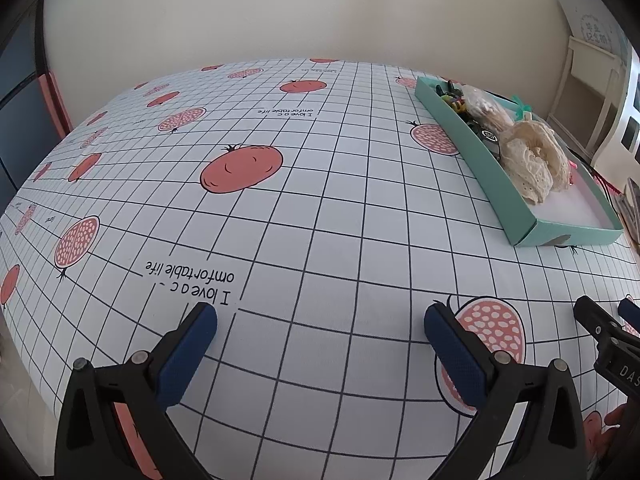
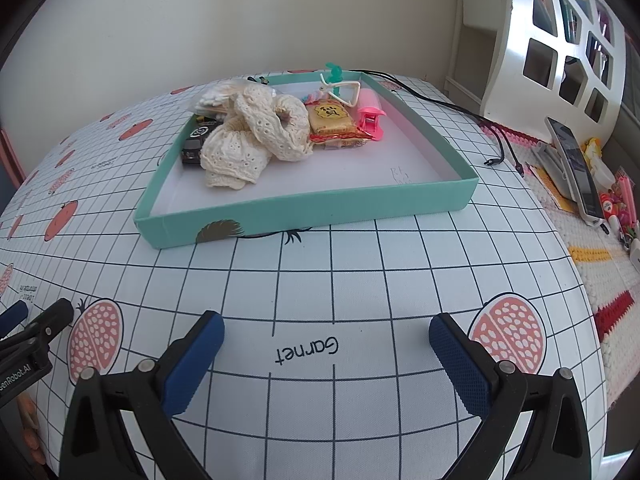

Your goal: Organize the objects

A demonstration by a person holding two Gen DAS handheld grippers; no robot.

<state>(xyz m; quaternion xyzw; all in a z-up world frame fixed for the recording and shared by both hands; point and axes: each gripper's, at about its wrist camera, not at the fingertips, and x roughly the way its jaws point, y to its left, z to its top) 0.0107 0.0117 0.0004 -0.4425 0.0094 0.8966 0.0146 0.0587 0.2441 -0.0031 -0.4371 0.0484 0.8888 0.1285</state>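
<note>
We are holding the right gripper (image 2: 326, 334) and left gripper (image 1: 320, 330) empty, jaws spread wide, over bare tablecloth (image 2: 320, 272), while the teal tray (image 2: 304, 212) is already holding cream lace cloth (image 2: 256, 136), snack packet (image 2: 332, 120) and pink clip (image 2: 372, 120); we judge sorting nearly finished, next calling for loose items.

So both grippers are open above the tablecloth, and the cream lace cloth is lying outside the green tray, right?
Not quite. The cream lace cloth lies inside the green tray, as the right wrist view shows. The left gripper and right gripper are indeed open above the tablecloth.
</note>
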